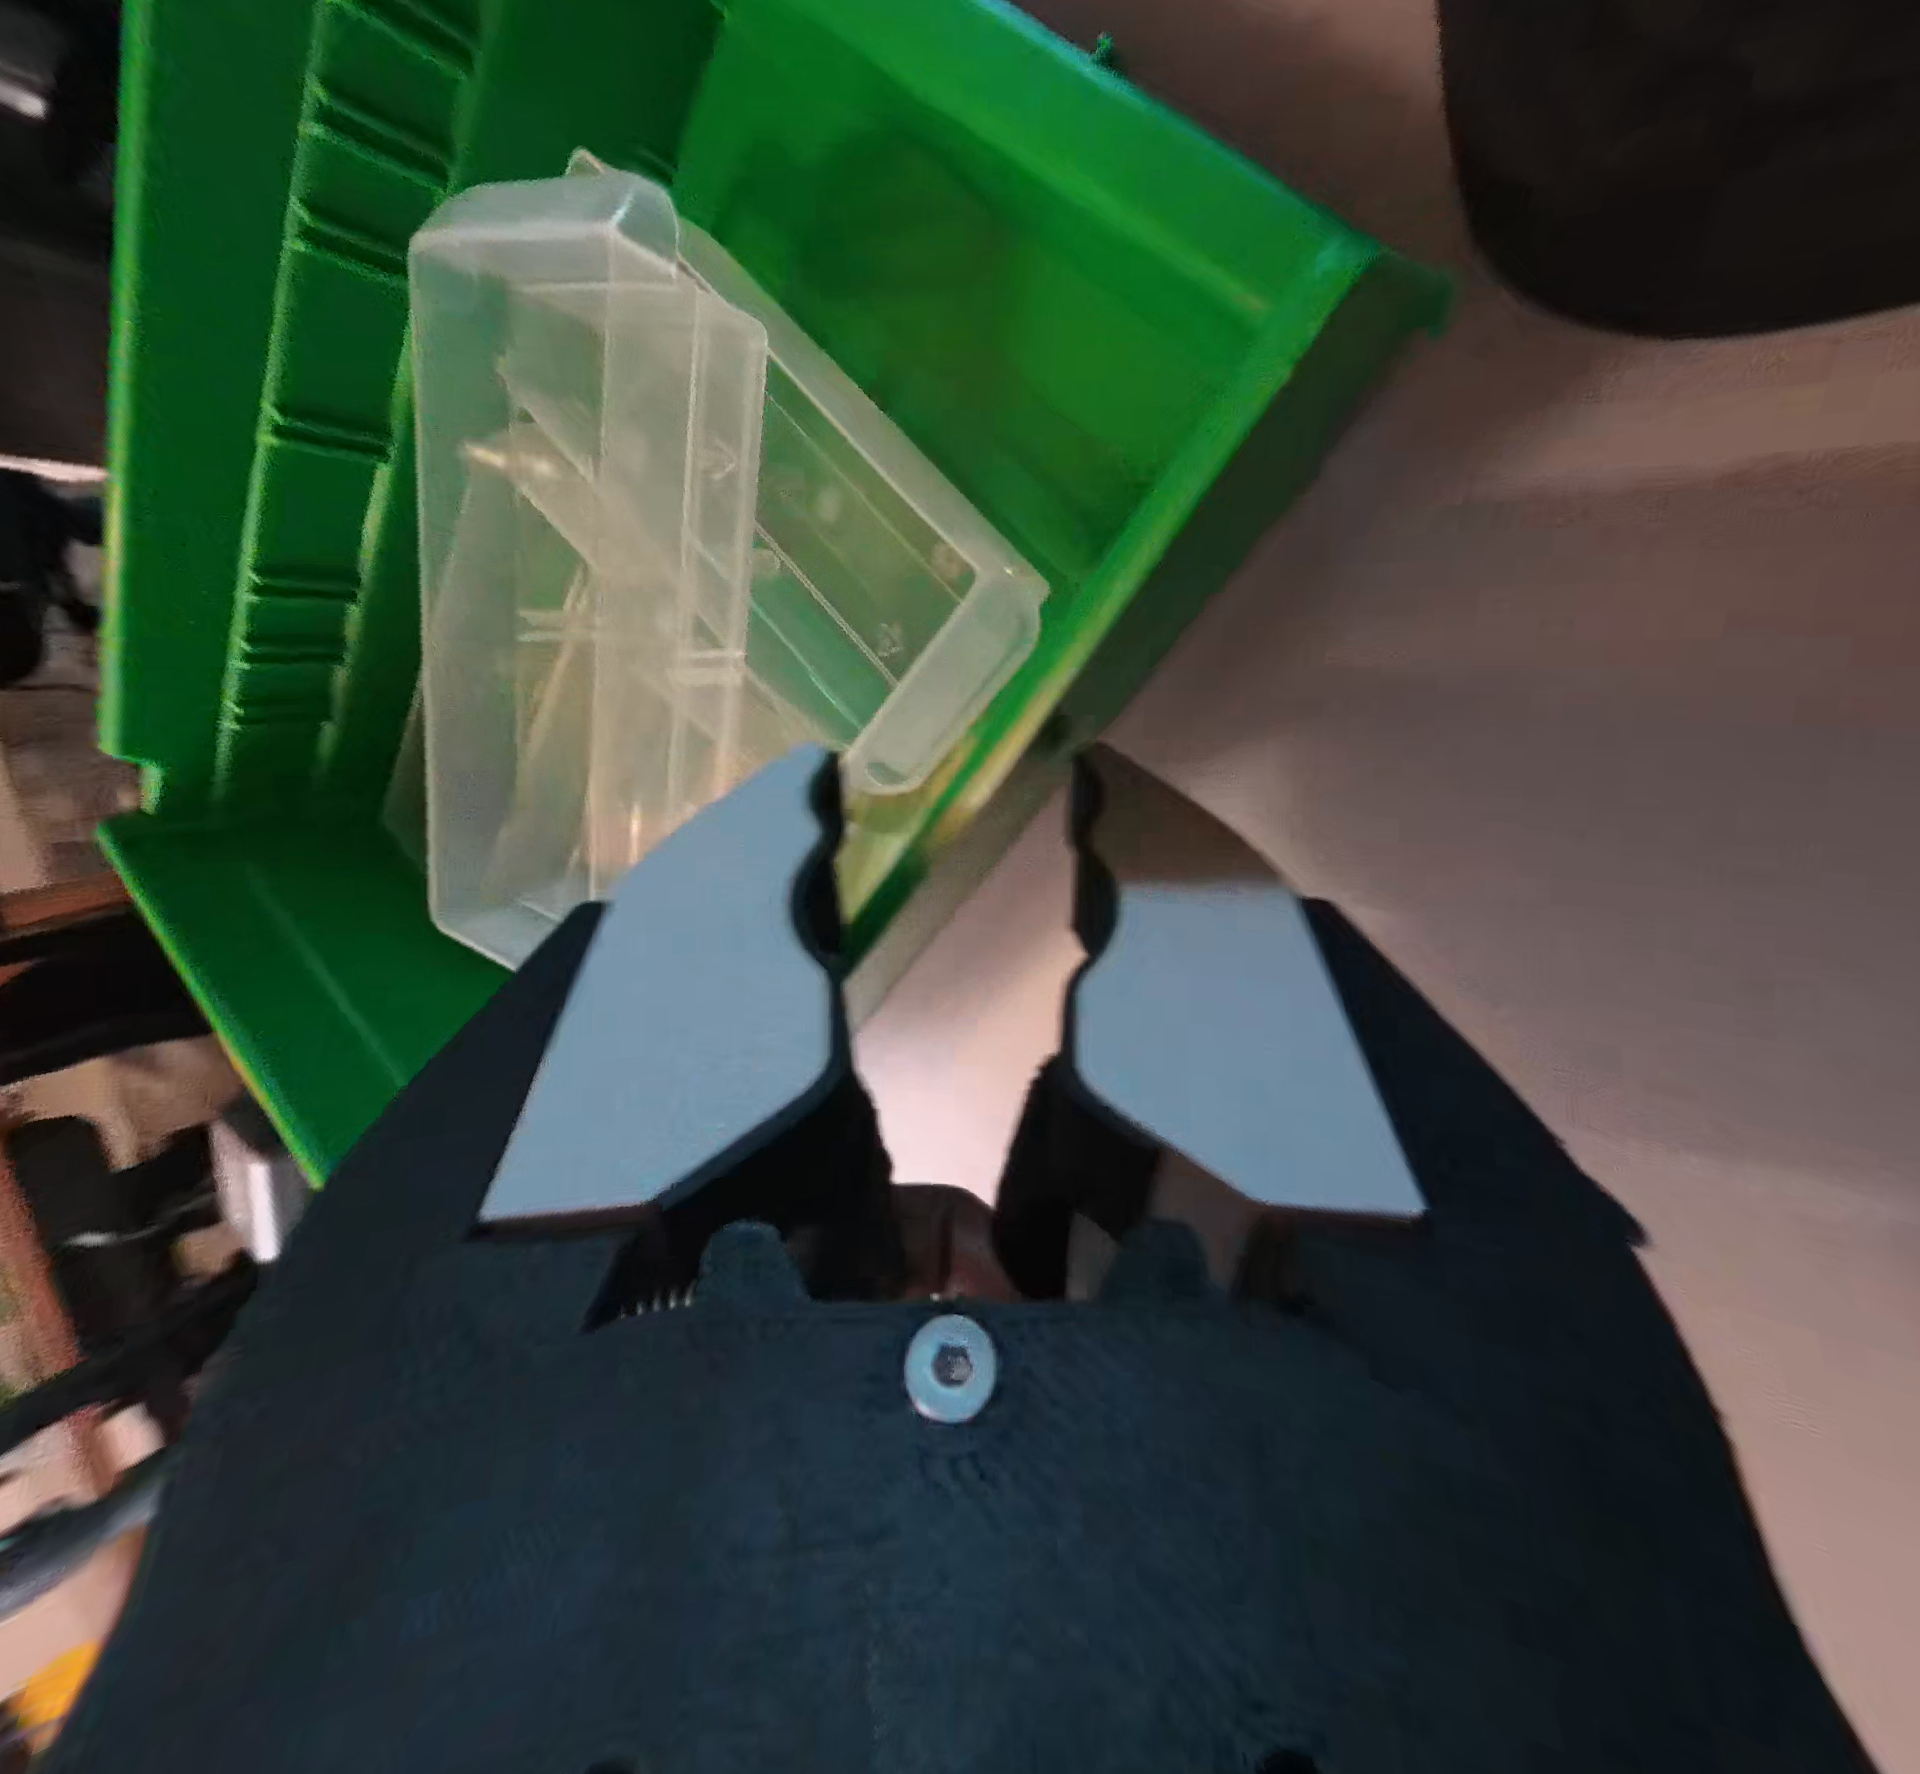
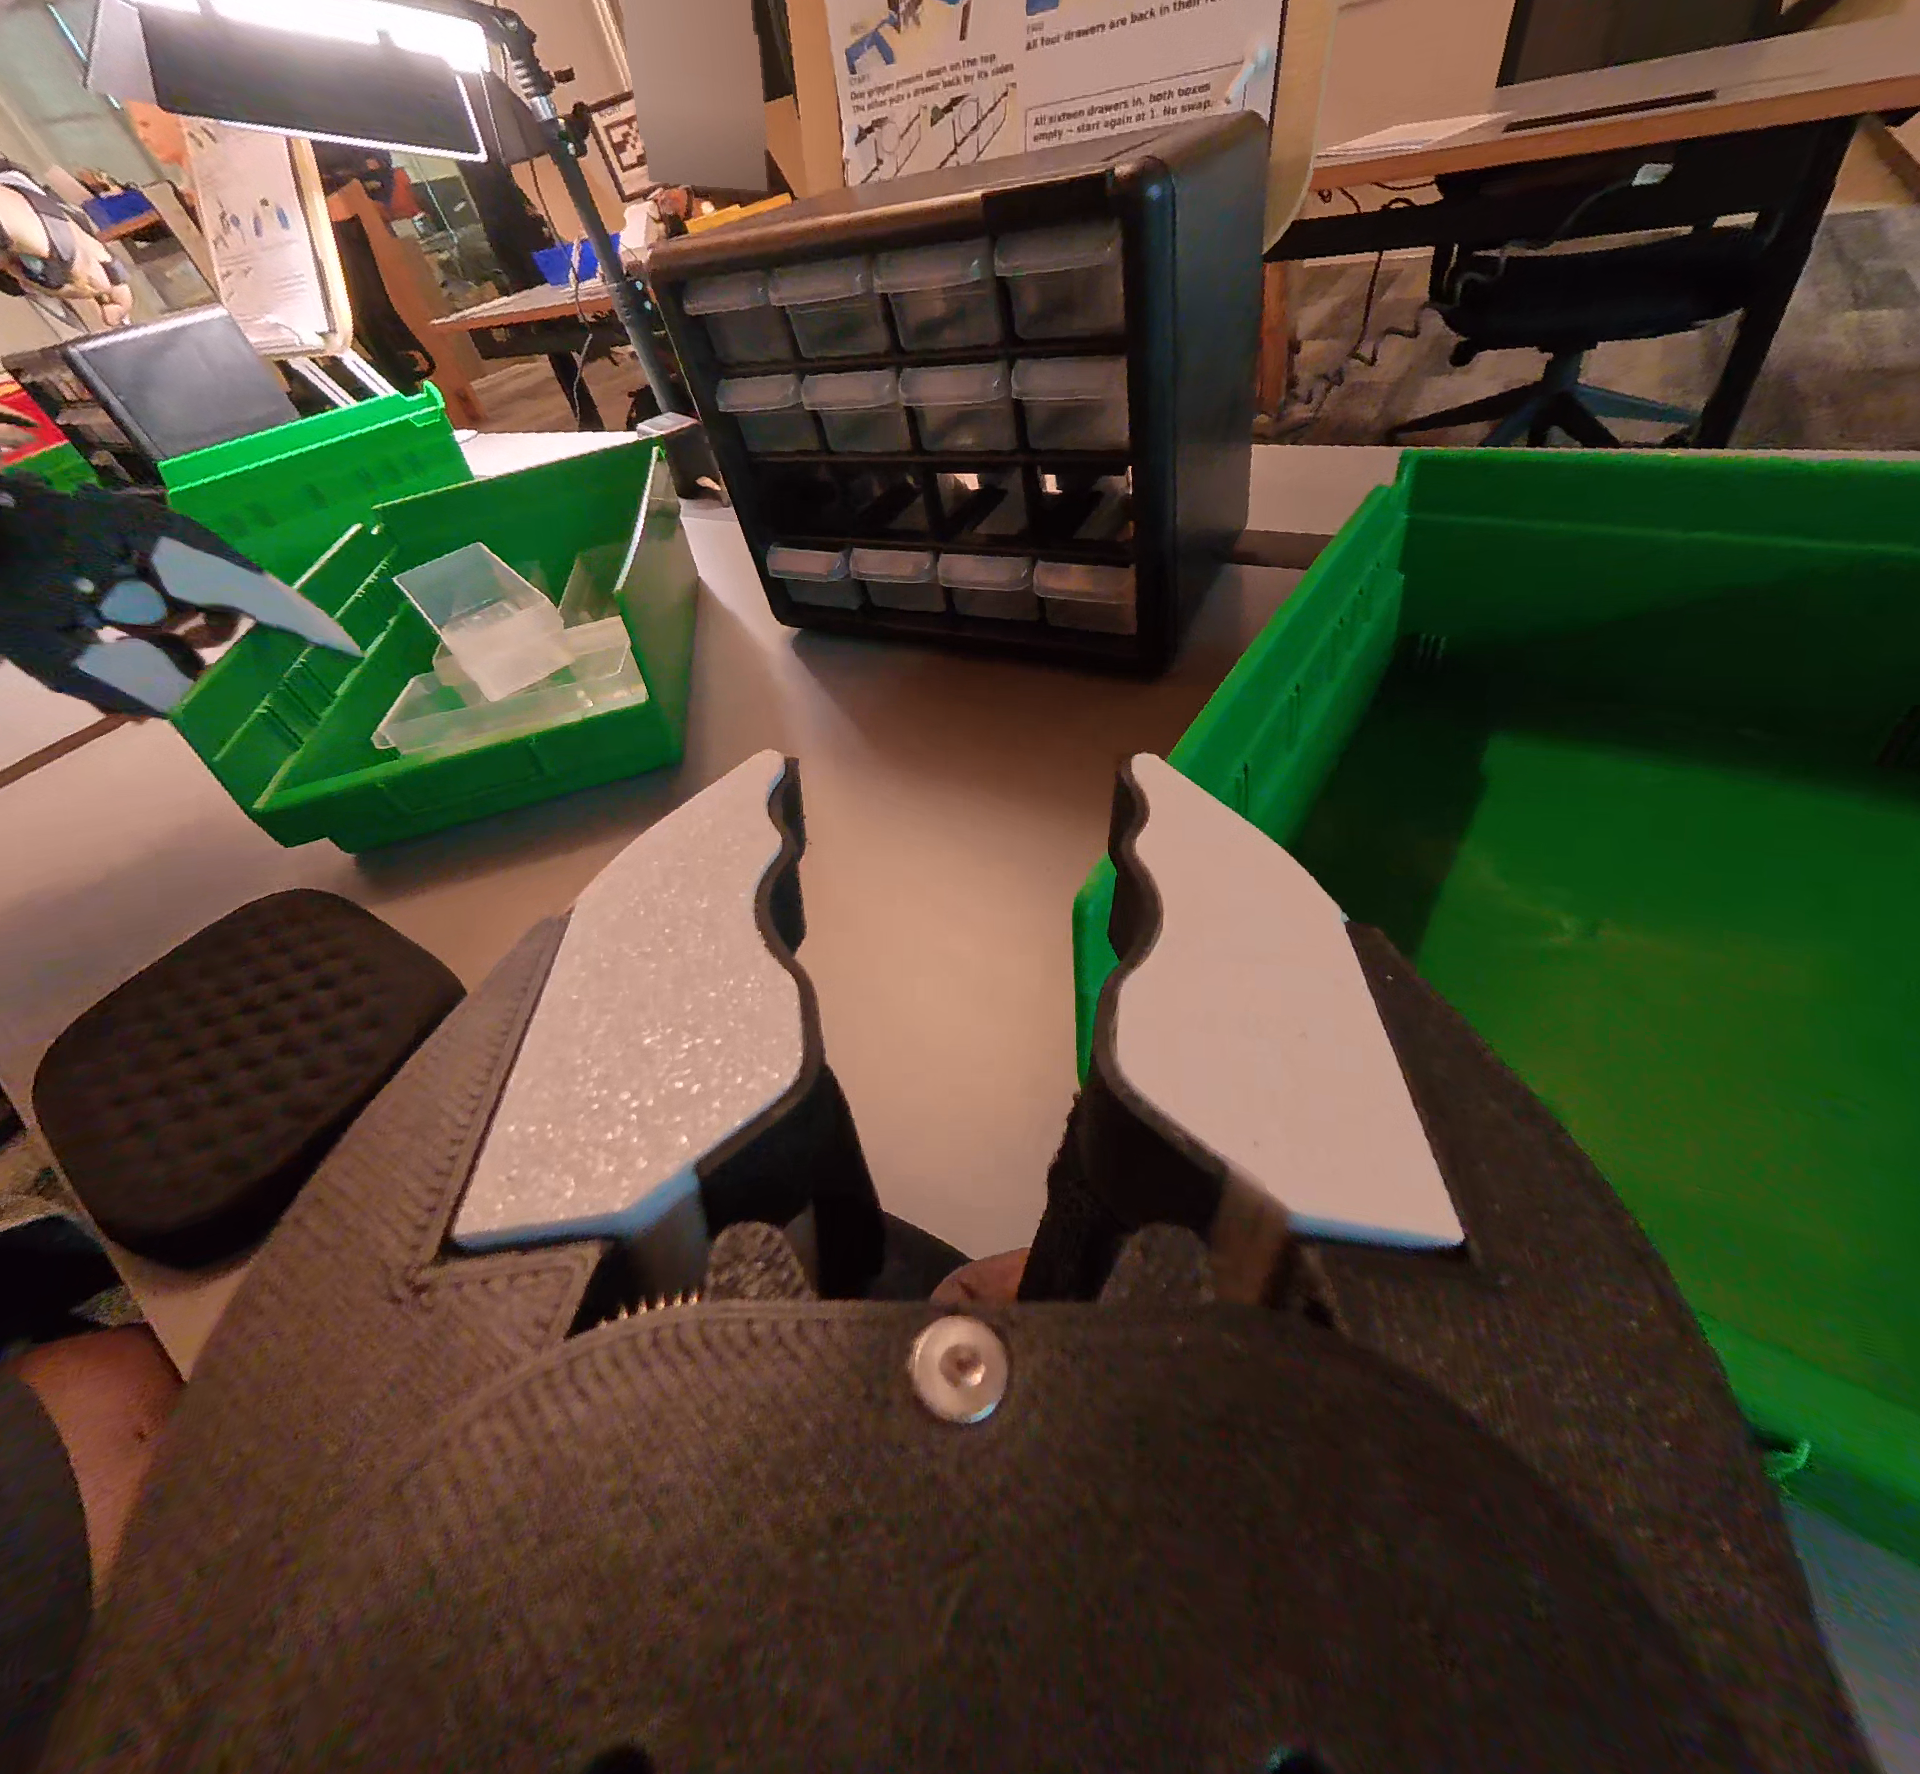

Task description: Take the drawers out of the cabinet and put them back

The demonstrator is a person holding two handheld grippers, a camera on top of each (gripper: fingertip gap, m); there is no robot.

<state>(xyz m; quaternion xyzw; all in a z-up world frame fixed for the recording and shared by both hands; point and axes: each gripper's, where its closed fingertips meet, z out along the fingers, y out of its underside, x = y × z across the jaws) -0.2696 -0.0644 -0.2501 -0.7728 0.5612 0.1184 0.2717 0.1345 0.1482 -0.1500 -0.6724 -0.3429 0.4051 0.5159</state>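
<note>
- Far left: my left gripper (image 2: 223, 649) hangs over the left green bin (image 2: 436, 789), its jaws parted and holding nothing.
- In its own view, one finger of the left gripper (image 1: 951, 789) sits inside the bin wall and the other outside, straddling the wall of the left green bin (image 1: 1039, 290).
- Inside that bin lie clear plastic drawers (image 1: 623, 529), heaped and tilted against each other. That view is blurred, so I cannot tell how many.
- Risk here, as I judge it: closing now would pinch the bin wall instead of a drawer. The slick drawers could also slip or drag a neighbour up with them.
- Centre: the black cabinet (image 2: 956, 394) stands on the grey table (image 2: 914, 789), with its third row of slots empty.
- Risk at the cabinet: a drawer pushed in crooked could jam, or shove the light cabinet backward.
- Lower centre: my right gripper (image 2: 956, 779) is wide apart, empty, low over the table.
- Right: a second green bin (image 2: 1299, 644) appears empty.
- Only the right wrist view shows the cabinet, its open slots and both bins. Only the left wrist view shows how my left fingers straddle the wall.
</note>
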